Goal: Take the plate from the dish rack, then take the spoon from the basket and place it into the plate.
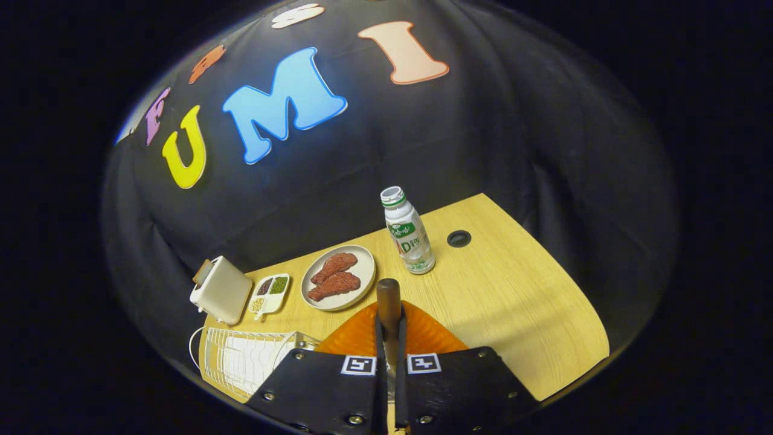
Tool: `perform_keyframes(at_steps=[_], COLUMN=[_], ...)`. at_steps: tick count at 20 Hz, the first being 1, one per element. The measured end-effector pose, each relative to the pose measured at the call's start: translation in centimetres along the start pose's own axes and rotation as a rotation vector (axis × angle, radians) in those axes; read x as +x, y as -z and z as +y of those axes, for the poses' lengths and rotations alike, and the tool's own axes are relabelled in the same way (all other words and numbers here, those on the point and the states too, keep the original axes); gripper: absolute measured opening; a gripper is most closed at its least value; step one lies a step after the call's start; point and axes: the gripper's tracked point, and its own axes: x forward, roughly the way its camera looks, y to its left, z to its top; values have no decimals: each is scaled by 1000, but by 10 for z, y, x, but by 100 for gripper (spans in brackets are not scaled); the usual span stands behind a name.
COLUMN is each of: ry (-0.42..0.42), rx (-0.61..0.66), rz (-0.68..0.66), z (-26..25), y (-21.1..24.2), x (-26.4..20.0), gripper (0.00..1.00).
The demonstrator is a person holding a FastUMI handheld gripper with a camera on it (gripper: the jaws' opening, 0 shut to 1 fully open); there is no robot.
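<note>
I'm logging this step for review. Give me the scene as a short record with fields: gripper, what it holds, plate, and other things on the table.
gripper: gripper shut on spoon
spoon: wooden handle of the spoon sticks up between the fingers, over the plate
plate: orange plate on the table, just ahead of the fingers
rack: white wire rack beside the plate
other: dish with two meat pieces, bottle, small divided tray, toaster beyond the plate

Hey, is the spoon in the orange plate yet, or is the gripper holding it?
Held. The gripper is shut on the spoon, handle sticking up between its fingers, over the orange plate; whether it touches the plate, cannot tell.
</note>
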Motion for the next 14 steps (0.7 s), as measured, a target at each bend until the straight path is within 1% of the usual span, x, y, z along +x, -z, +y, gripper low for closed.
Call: perform_keyframes(at_steps=[4,7,11,14], ry=[-66,-143,-252,-325], rx=[-30,-65,-124,-151], rz=[-52,-81,-60,-34], z=[28,65,119,161], y=[-18,-21,8,43], x=[-41,-74,-114,-135], gripper=[5,4,5,4])
